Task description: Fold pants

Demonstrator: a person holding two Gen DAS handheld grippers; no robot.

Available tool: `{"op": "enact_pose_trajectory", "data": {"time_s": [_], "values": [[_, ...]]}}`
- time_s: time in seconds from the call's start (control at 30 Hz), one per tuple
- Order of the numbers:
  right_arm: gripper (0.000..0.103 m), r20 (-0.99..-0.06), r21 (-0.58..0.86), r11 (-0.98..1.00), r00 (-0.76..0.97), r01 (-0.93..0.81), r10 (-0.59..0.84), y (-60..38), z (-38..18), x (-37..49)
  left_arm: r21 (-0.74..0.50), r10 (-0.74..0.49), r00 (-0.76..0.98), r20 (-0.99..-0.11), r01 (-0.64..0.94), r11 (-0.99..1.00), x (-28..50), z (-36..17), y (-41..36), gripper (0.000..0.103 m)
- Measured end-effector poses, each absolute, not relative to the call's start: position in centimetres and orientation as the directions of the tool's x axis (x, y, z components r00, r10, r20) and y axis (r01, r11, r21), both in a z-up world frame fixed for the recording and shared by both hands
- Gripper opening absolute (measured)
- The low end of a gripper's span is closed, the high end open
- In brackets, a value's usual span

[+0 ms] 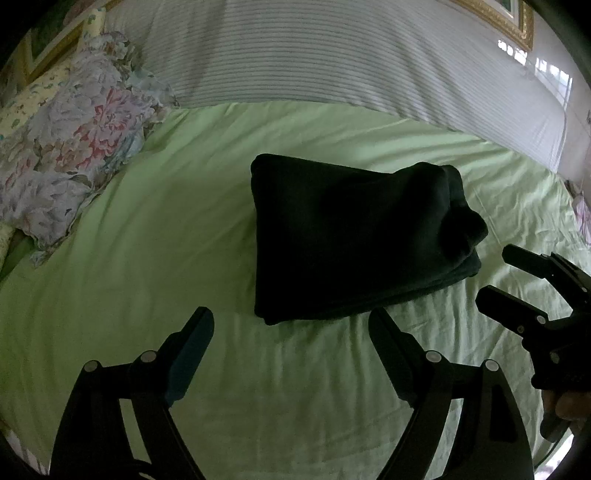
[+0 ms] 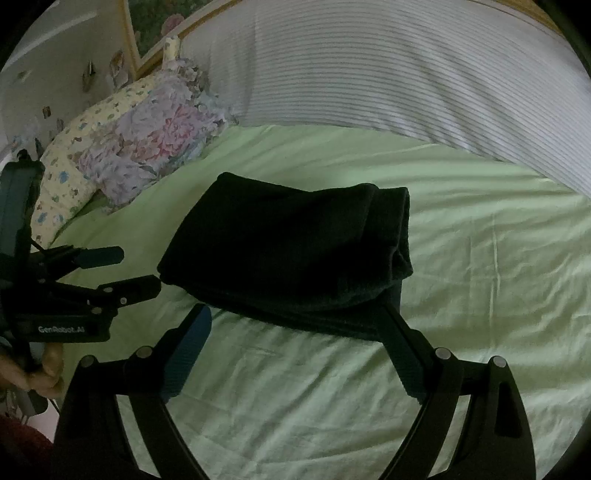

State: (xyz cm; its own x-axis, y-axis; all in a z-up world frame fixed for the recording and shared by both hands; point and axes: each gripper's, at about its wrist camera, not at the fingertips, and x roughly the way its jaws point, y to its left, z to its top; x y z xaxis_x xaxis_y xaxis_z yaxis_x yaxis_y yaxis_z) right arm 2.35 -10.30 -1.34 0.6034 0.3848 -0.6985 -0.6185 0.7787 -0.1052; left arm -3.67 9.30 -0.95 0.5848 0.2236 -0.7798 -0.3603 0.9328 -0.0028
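Observation:
The dark pants (image 1: 354,236) lie folded into a thick rectangular bundle on the light green bedsheet (image 1: 166,221). They also show in the right wrist view (image 2: 295,251). My left gripper (image 1: 291,317) is open and empty, just in front of the bundle's near edge. It shows from the side in the right wrist view (image 2: 136,269). My right gripper (image 2: 295,314) is open and empty at the bundle's near edge, its right finger (image 2: 399,343) against the fabric. It shows at the right of the left wrist view (image 1: 495,273).
Floral pillows (image 1: 74,129) lie at the far left of the bed, also in the right wrist view (image 2: 147,147). A white striped cover (image 1: 314,51) spans the back. A gold-framed picture (image 1: 498,14) hangs behind it.

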Motion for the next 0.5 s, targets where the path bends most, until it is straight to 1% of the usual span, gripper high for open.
{"op": "enact_pose_trajectory", "data": {"time_s": [0.5], "values": [[0.091,-0.698,-0.115,0.776,0.607,-0.620,0.381,-9.84,-1.63,2.53,-0.002,0.227,0.587,-0.777,-0.363,0.932,-3.57,-0.91,9.36,0.088]]}}
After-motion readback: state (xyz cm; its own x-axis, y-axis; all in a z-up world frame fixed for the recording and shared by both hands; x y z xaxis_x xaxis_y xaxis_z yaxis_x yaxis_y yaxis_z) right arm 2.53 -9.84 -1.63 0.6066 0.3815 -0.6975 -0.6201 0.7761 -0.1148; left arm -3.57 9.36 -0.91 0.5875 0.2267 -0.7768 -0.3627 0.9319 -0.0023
